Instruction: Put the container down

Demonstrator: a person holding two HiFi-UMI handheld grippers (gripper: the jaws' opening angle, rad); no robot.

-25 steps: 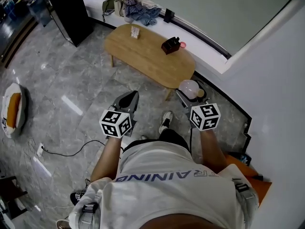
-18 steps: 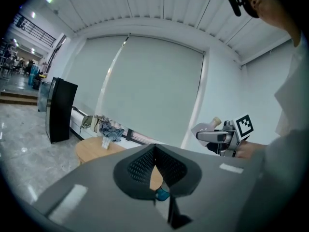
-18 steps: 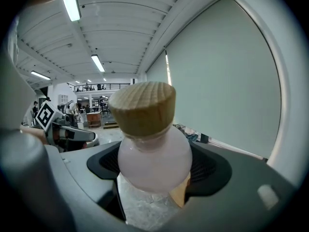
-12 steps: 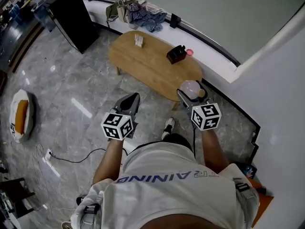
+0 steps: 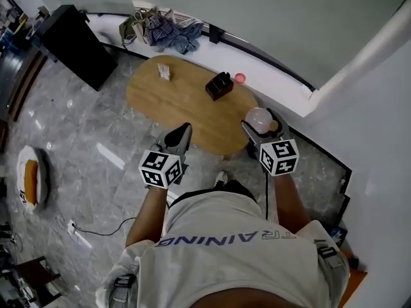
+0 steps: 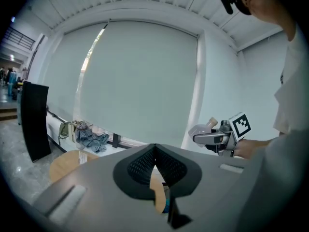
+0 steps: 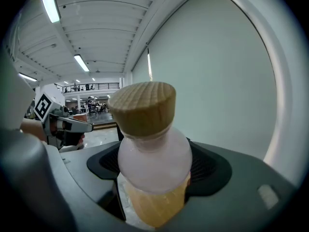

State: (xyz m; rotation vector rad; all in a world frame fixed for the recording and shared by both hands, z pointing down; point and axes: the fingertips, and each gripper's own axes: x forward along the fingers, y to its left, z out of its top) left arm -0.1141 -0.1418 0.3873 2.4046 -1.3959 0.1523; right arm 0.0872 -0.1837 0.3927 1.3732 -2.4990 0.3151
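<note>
In the head view, a frosted, round-bodied container with a wooden stopper is held in the right tongs over the right edge of an oval wooden desk. In the left gripper view, the left tongs are pressed together, empty. In the right gripper view, the container is clamped between the pads, and amber contents are seen in its lower part.

One table bears one black box and one small pack; by its near edge, one left gripper, one right gripper, one bottle.
</note>
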